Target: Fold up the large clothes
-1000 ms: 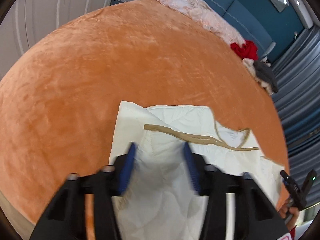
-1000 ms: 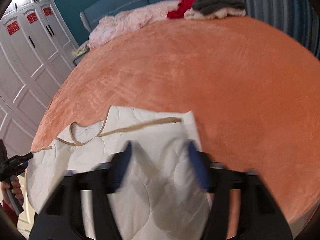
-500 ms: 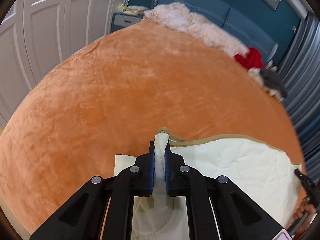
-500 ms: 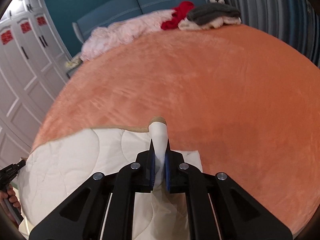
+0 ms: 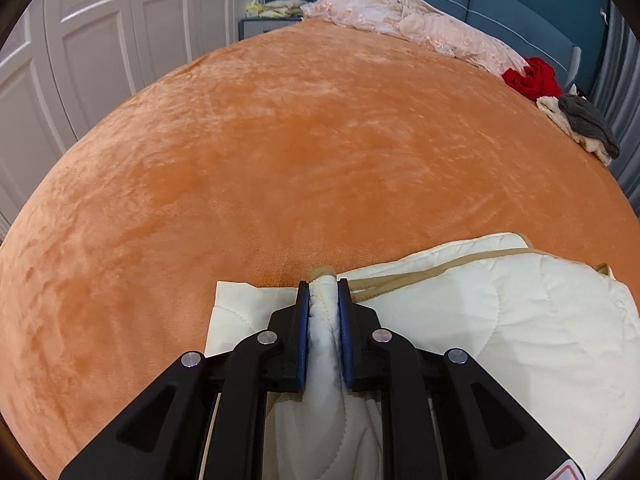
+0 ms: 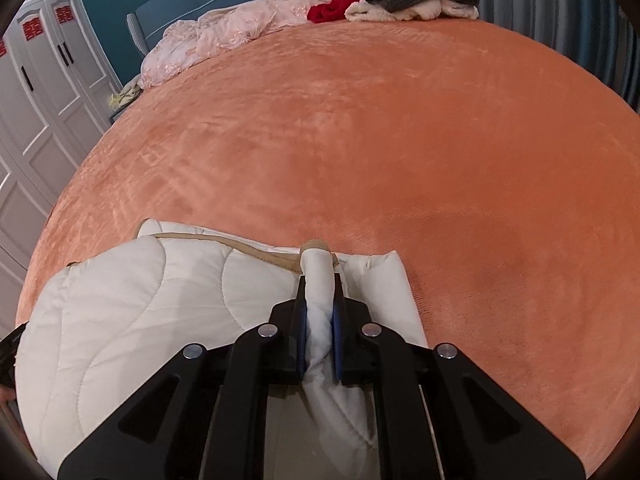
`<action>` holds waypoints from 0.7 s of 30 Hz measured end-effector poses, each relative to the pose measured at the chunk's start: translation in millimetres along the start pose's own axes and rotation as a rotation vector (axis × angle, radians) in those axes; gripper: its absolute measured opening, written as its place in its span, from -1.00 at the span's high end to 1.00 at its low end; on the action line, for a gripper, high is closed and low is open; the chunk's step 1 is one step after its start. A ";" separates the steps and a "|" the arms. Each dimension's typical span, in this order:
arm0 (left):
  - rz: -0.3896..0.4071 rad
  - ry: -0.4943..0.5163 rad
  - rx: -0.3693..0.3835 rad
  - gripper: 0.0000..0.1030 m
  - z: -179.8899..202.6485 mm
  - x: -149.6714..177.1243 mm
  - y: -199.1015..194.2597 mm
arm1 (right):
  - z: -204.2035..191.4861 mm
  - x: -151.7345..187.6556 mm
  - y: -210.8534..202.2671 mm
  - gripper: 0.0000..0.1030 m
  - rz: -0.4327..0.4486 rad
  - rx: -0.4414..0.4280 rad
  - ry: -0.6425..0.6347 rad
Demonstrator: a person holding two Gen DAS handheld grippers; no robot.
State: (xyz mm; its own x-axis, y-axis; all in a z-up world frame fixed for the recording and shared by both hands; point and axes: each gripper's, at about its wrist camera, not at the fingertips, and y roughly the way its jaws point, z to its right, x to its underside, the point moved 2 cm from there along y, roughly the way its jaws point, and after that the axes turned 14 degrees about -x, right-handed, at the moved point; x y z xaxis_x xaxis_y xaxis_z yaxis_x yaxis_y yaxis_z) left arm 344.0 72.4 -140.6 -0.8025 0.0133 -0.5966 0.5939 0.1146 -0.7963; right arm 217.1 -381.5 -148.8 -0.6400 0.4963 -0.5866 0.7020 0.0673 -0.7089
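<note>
Since a second ago your tools close from wide onto cream quilted garment: left tool and right tool each pinch bunched edge, garment lying on orange bed near edge.

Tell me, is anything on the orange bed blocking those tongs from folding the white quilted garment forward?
Nothing visible. Both tongs, left and right, already grip the cream quilted garment; the orange bedspread ahead lies bare up to the clothes piled by the headboard.

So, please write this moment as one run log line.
left gripper: shut on quilted garment | right gripper: shut on quilted garment | bed: garment partly folded
</note>
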 end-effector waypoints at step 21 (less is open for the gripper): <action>0.038 -0.098 0.001 -0.02 -30.1 -38.4 -71.6 | -37.0 -30.4 -74.9 0.21 0.171 -0.044 -0.001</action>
State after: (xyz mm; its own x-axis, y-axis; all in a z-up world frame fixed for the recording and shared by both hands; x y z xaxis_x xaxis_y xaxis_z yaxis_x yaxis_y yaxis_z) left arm 330.6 93.5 -57.6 -0.7701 -0.0792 -0.6330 0.6237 0.1150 -0.7732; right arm 195.5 -369.6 -63.4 -0.5102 0.5026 -0.6979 0.8139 0.0198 -0.5807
